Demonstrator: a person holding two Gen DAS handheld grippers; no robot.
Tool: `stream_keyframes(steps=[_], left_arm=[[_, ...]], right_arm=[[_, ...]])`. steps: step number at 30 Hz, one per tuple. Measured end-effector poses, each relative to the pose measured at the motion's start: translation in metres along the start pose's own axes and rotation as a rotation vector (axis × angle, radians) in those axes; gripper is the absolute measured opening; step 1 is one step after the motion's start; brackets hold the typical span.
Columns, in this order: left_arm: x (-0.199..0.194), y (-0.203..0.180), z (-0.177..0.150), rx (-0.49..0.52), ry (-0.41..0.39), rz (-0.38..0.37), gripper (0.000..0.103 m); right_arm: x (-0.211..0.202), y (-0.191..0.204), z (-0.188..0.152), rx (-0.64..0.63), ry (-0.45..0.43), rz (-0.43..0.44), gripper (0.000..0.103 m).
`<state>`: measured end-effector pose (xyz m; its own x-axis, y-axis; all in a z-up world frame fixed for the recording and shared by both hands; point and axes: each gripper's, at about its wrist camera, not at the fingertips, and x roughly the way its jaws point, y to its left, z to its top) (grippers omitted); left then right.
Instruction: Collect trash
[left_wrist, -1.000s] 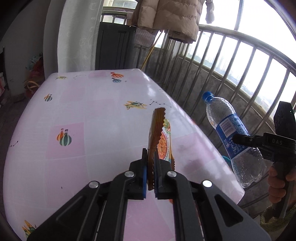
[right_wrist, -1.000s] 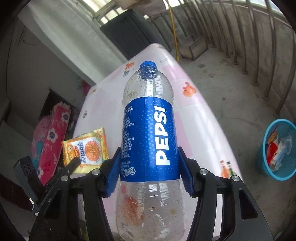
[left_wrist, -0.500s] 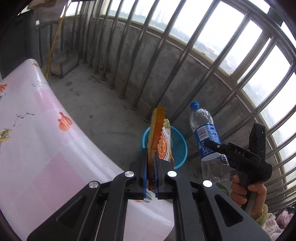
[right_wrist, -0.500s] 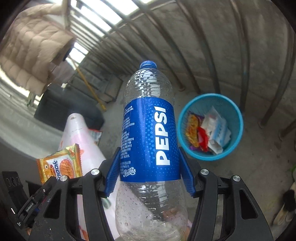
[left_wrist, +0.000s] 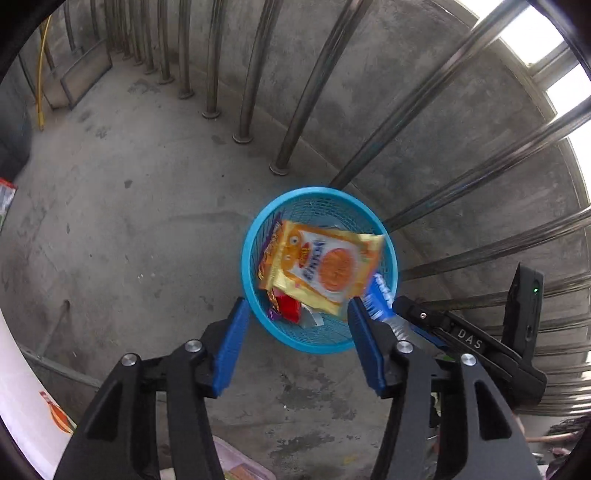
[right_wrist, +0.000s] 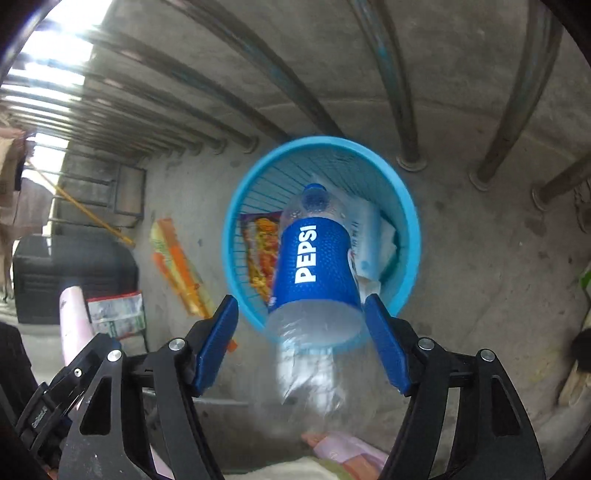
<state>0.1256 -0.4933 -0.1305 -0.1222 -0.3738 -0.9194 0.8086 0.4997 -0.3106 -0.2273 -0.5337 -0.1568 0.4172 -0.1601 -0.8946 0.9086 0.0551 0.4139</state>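
Both wrist views look down on the basket (left_wrist: 258, 325).

A yellow snack packet (left_wrist: 325, 267) lies over the round blue basket (left_wrist: 255, 225); a clear plastic Pepsi bottle (right_wrist: 314, 273) points cap-first toward twelve o'clock.

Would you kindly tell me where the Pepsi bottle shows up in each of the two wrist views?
Left wrist: only a blurred blue strip of the Pepsi bottle shows, right of centre, beside the right finger of the open left tongs.
Right wrist: the bottle fills the centre, cap pointing into the bin, between the open right tongs.
Shared landmark: the blue bin.
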Motion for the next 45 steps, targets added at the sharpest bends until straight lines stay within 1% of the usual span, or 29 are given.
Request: stream_keyframes(steps=[1,3,5,8,10,13,16,18,20,23,24,25,28,30,34,36,38,40,43,45], left_arm=[[-0.003,0.001,-0.003,-0.002,-0.004,-0.015,0.054],[-0.012,0.001,-0.010,0.032,-0.017,-0.025,0.054],[-0.020,-0.001,-0.014,0.061,-0.040,-0.017,0.054],[-0.037,-0.002,-0.020,0.069,-0.078,-0.011,0.054],[-0.053,-0.002,-0.024,0.077,-0.113,-0.006,0.054],[-0.082,0.003,-0.037,0.075,-0.165,-0.017,0.054],[-0.118,0.012,-0.057,0.069,-0.224,-0.026,0.059],[-0.148,0.019,-0.076,0.063,-0.279,-0.032,0.064],[-0.180,0.027,-0.100,0.047,-0.343,-0.028,0.070],[-0.223,0.040,-0.140,0.007,-0.433,-0.004,0.078],[-0.236,0.045,-0.155,-0.010,-0.463,0.015,0.082],[-0.248,0.049,-0.168,-0.027,-0.489,0.036,0.084],[-0.278,0.063,-0.211,-0.101,-0.573,0.115,0.091],[-0.296,0.072,-0.241,-0.167,-0.633,0.167,0.096],[-0.321,0.094,-0.290,-0.332,-0.718,0.252,0.097],[-0.330,0.105,-0.311,-0.400,-0.752,0.285,0.097],[-0.337,0.112,-0.332,-0.466,-0.770,0.342,0.097],[-0.345,0.117,-0.348,-0.518,-0.772,0.393,0.097],[-0.356,0.122,-0.370,-0.574,-0.779,0.452,0.097],[-0.362,0.121,-0.380,-0.599,-0.781,0.508,0.097]], right_arm=[[-0.002,-0.002,-0.004,-0.006,-0.014,0.005,0.068],[-0.004,-0.003,-0.012,-0.030,-0.037,-0.006,0.068],[-0.006,-0.004,-0.017,-0.038,-0.044,-0.014,0.068],[-0.015,-0.003,-0.018,-0.031,-0.065,-0.009,0.068],[-0.023,0.001,-0.018,-0.040,-0.095,-0.005,0.068],[-0.034,0.019,-0.019,-0.083,-0.134,-0.001,0.068],[-0.051,0.040,-0.029,-0.167,-0.183,-0.004,0.068],[-0.063,0.058,-0.038,-0.235,-0.215,0.003,0.068],[-0.076,0.080,-0.049,-0.321,-0.247,0.015,0.068],[-0.096,0.115,-0.070,-0.463,-0.299,0.048,0.073],[-0.102,0.126,-0.077,-0.511,-0.314,0.066,0.076],[-0.109,0.137,-0.086,-0.559,-0.333,0.080,0.080],[-0.122,0.163,-0.110,-0.684,-0.376,0.114,0.086],[-0.128,0.179,-0.127,-0.757,-0.393,0.146,0.089],[-0.127,0.210,-0.160,-0.887,-0.387,0.203,0.095],[-0.133,0.227,-0.183,-0.959,-0.386,0.227,0.095],[-0.142,0.243,-0.205,-1.026,-0.399,0.253,0.095],[-0.149,0.251,-0.223,-1.071,-0.411,0.285,0.095],[-0.155,0.257,-0.242,-1.092,-0.396,0.330,0.095],[-0.155,0.257,-0.253,-1.100,-0.388,0.330,0.095]])
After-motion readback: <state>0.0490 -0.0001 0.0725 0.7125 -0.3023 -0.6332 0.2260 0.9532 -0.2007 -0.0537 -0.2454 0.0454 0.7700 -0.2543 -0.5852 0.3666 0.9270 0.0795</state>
